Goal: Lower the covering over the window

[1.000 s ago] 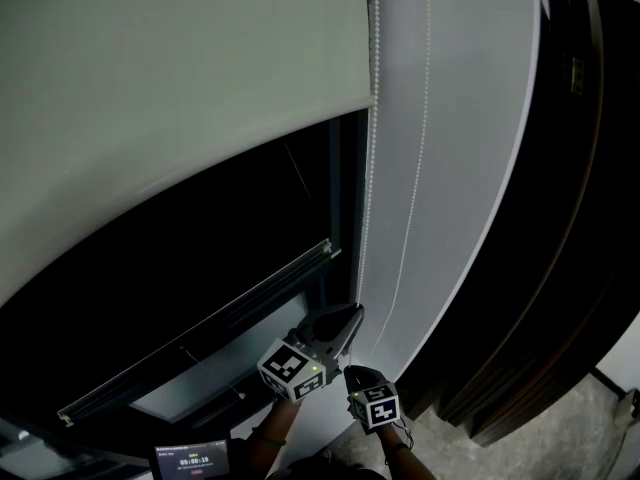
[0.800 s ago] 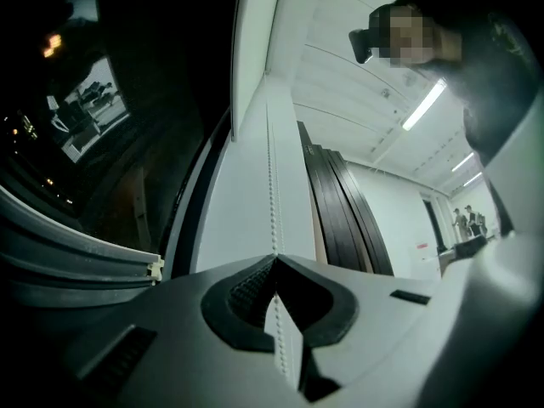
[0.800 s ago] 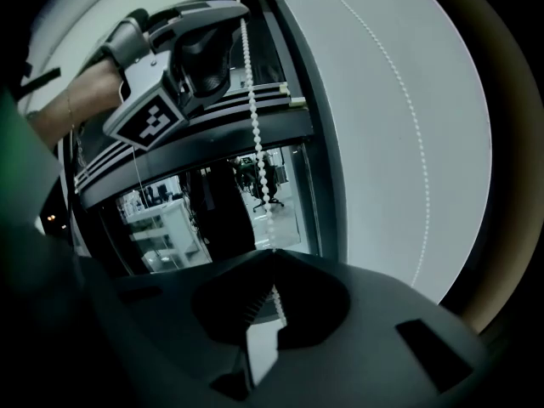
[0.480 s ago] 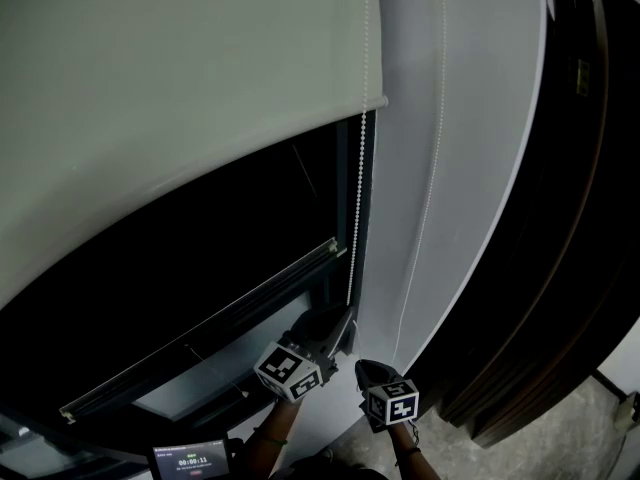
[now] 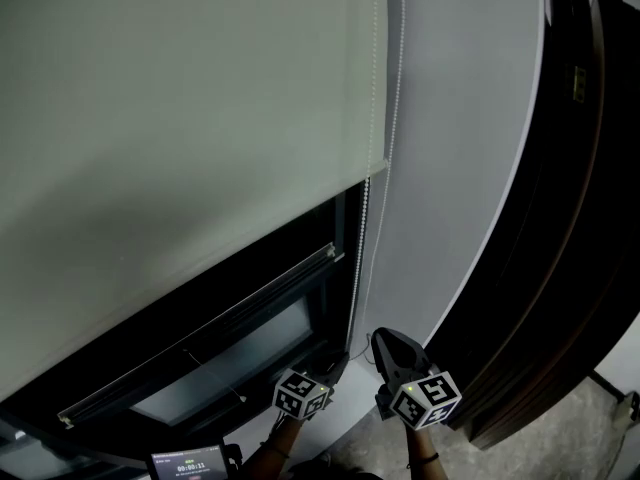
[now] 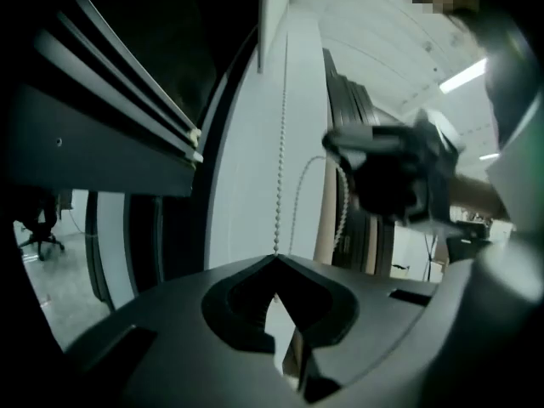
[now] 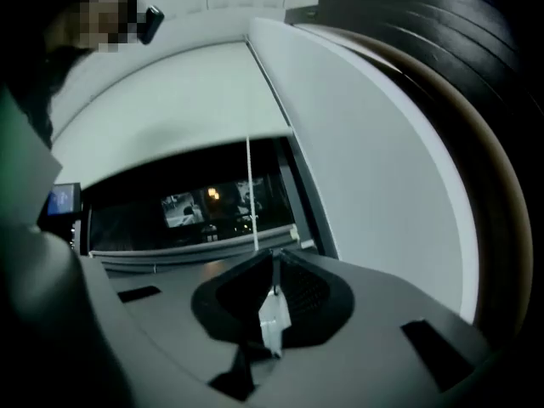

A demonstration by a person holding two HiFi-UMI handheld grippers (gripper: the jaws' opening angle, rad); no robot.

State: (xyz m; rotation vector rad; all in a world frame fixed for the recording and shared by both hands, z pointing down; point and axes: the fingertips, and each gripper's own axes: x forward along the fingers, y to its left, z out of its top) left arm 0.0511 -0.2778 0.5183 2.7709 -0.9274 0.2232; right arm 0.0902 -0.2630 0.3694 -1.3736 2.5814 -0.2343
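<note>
A pale roller blind (image 5: 180,118) hangs over most of the dark window (image 5: 230,298); its bottom bar ends near the frame's right post. A white bead chain (image 5: 362,238) runs down beside that post. My left gripper (image 5: 336,364) is low on the chain, and in the left gripper view its jaws (image 6: 274,257) are shut on the beads (image 6: 280,143). My right gripper (image 5: 384,337) sits just to the right, a little higher. In the right gripper view it (image 7: 272,255) is shut on the chain (image 7: 251,194), with a small white connector (image 7: 274,317) hanging between the jaws.
A white curved wall (image 5: 450,168) stands right of the window, with dark wooden panelling (image 5: 580,218) beyond it. A metal rail (image 5: 200,343) crosses the lower window. A small timer screen (image 5: 188,463) shows at the bottom edge.
The blind's bottom bar has come down closer to the window rail. My left gripper has dropped lower along the chain, and my right gripper has risen and shifted right.
</note>
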